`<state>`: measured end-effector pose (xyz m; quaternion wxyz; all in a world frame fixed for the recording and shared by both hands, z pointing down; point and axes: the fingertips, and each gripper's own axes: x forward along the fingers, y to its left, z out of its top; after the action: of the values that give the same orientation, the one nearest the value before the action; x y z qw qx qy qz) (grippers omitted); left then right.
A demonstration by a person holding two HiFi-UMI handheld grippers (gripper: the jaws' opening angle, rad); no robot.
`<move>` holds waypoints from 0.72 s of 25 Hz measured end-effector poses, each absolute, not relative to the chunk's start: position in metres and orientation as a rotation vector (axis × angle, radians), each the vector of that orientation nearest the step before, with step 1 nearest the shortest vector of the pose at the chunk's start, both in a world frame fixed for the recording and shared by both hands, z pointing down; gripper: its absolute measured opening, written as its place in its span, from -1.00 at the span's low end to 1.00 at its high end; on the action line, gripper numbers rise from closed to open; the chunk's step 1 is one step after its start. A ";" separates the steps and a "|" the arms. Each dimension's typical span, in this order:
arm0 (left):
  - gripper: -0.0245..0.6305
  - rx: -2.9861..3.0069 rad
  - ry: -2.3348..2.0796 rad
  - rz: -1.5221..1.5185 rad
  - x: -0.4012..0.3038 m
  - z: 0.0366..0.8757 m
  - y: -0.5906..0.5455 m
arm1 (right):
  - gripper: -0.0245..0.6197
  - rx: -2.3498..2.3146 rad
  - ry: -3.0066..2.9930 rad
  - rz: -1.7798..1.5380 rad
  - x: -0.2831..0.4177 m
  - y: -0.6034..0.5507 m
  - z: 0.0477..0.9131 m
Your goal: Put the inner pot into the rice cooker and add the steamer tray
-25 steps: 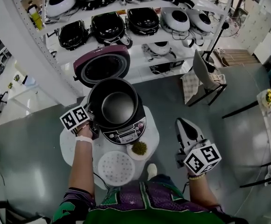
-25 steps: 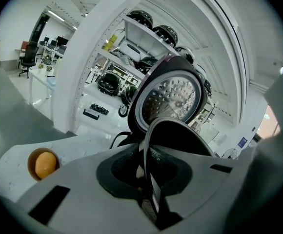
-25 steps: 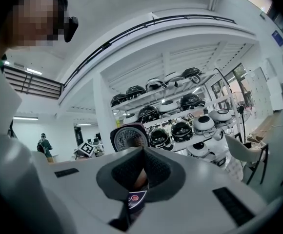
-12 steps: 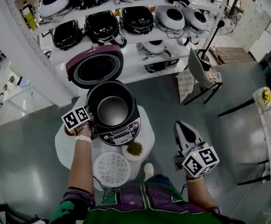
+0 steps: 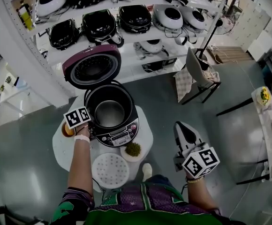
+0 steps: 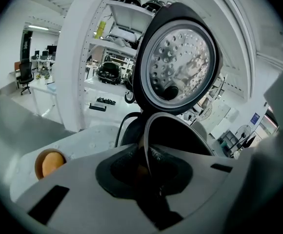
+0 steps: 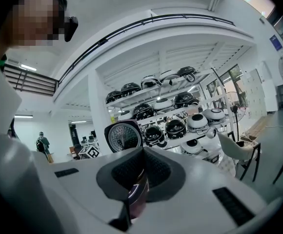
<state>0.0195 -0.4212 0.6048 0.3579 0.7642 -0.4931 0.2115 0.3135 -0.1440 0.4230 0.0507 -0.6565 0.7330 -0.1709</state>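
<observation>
The black rice cooker [image 5: 120, 136] stands on a small white round table [image 5: 147, 131], and its lid [image 5: 92, 67] is swung up behind. The metal inner pot [image 5: 109, 113] sits down inside the cooker. My left gripper [image 5: 90, 122] is at the pot's left side and is shut on the pot's thin rim [image 6: 146, 140], which runs between the pads in the left gripper view. The white perforated steamer tray [image 5: 110, 170] lies flat on the table's near edge. My right gripper [image 5: 180, 125] hangs shut and empty over the floor, right of the table.
A small dish of green stuff [image 5: 133, 149] sits in front of the cooker. A cup with something orange in it [image 5: 68, 129] stands left of it. White shelves [image 5: 126, 34] with several more rice cookers stand behind. A folding chair [image 5: 197, 71] is at the right.
My left gripper has sunk a little with the pot's rim in it, and the pot now sits lower in the cooker. The right gripper has stayed where it was.
</observation>
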 end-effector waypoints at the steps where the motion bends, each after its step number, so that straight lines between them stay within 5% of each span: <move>1: -0.72 1.963 -1.264 0.559 0.020 0.608 -0.421 | -0.90 -1.999 2.234 -0.518 0.313 -0.144 0.423; 9: -0.73 1.993 -1.316 0.836 0.009 0.616 -0.419 | -0.90 -2.010 2.231 -0.525 0.312 -0.148 0.428; 18: -0.62 2.053 -1.302 0.770 -0.004 0.610 -0.403 | -0.90 -2.006 2.257 -0.522 0.292 -0.150 0.428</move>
<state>-0.0041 -0.4034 0.6099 0.2914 0.7702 -0.4883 0.2888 0.2924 -0.1502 0.4277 0.0384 -0.6542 0.7359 -0.1701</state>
